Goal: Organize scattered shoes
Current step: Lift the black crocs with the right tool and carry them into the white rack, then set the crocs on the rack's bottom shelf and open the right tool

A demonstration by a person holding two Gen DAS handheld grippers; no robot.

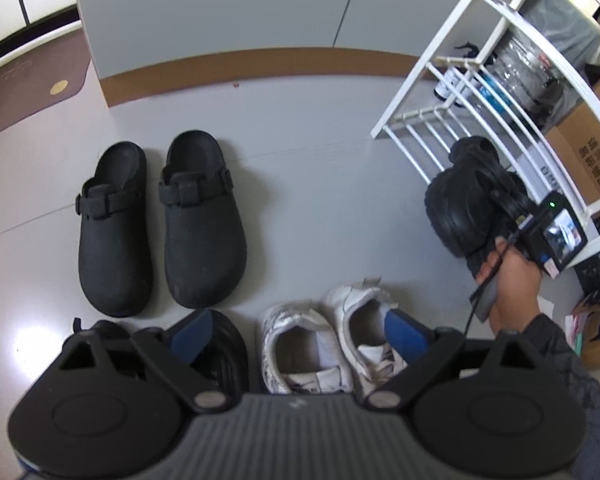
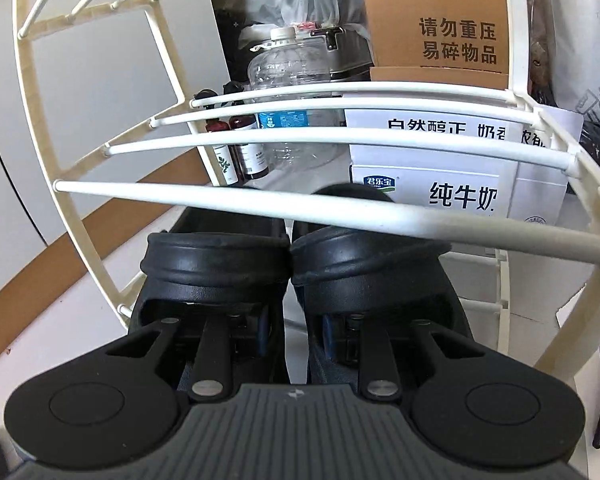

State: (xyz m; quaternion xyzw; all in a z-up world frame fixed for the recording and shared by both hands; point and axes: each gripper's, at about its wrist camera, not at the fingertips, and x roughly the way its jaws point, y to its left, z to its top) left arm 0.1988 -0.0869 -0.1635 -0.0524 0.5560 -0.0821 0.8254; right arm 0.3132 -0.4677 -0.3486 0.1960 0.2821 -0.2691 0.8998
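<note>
- A pair of black clogs [image 1: 160,220] stands side by side on the grey floor [image 1: 308,184], toes toward the camera, out from the wall's brown skirting board [image 1: 260,64].
- The left gripper [image 1: 296,332] hovers low over the floor; its blue-padded fingers [image 1: 190,334] are spread wide and hold nothing.
- Under the left finger lies a black shoe [image 1: 220,356], partly hidden by the gripper body.
- Just beside it, between the fingers, a pair of white sneakers [image 1: 332,344] sits together, heel openings up; the right finger reaches over the opening of the right sneaker.
- To the right, a person's hand [image 1: 508,280] grips the right gripper [image 2: 292,332] at the front edge of the white wire shoe rack [image 1: 432,120].
- The right gripper's fingers pinch the touching inner walls of a pair of black slippers [image 2: 288,256], pressing the two together.
- In the right wrist view the slippers are level with the rack's lowest tier, beneath a white rack bar [image 2: 260,200], toes pointing inward; whether their soles rest on the floor cannot be told.
- Behind the rack stand a clear plastic jug [image 2: 288,84], small dark bottles [image 2: 240,148], a white milk carton [image 2: 432,192] and a brown cardboard box [image 2: 436,16].
</note>
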